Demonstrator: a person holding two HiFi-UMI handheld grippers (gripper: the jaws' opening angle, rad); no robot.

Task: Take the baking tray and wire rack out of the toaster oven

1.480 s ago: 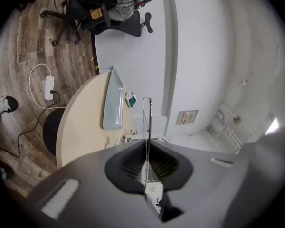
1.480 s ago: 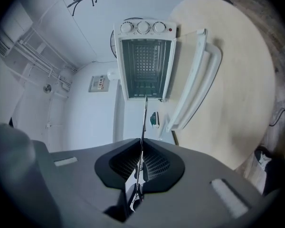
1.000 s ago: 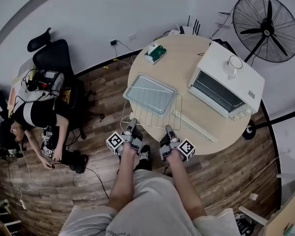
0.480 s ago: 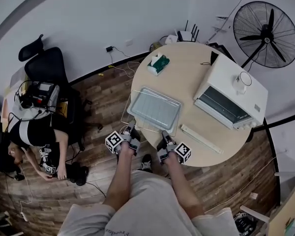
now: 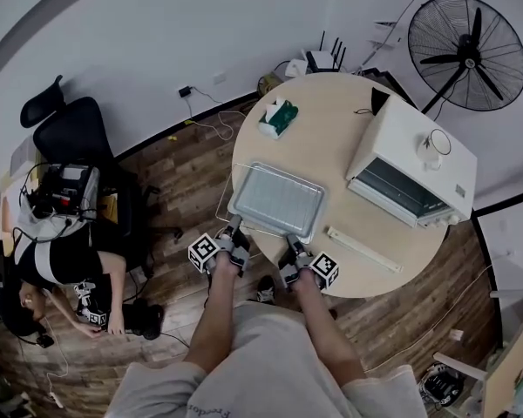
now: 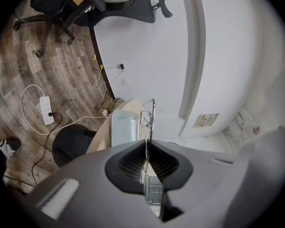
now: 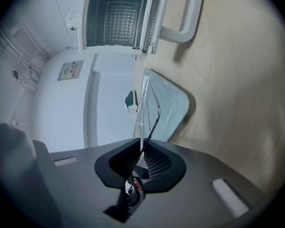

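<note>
The left gripper (image 5: 234, 230) and the right gripper (image 5: 293, 244) are at the near edge of the table (image 5: 331, 120). Each has its jaws closed almost fully, and each clamps a thin wire on the near side of the wire rack (image 6: 151, 118). Neither gripper holds anything else.

The baking tray (image 5: 276, 201) lies flat on the rack, just beyond the jaws. No gripper touches it, so it travels only as a load on the rack.

Change over the last second: both grippers have moved back toward the person and slightly downward, taking the rack and tray with them. The load now lies at the near edge of the table and overhangs it at the left. The strip of bare rack between the tray and the jaws looks shorter than before, so the tray may have slid toward the grippers. The views do not show whether the rack has touched the table.

Farther back, the toaster oven (image 5: 418, 146) stands well apart from the load. Its door (image 5: 392, 188) is open and its chamber is empty.

Both items are therefore out of the oven. Judged from this, only the set-down and release remain.
</note>
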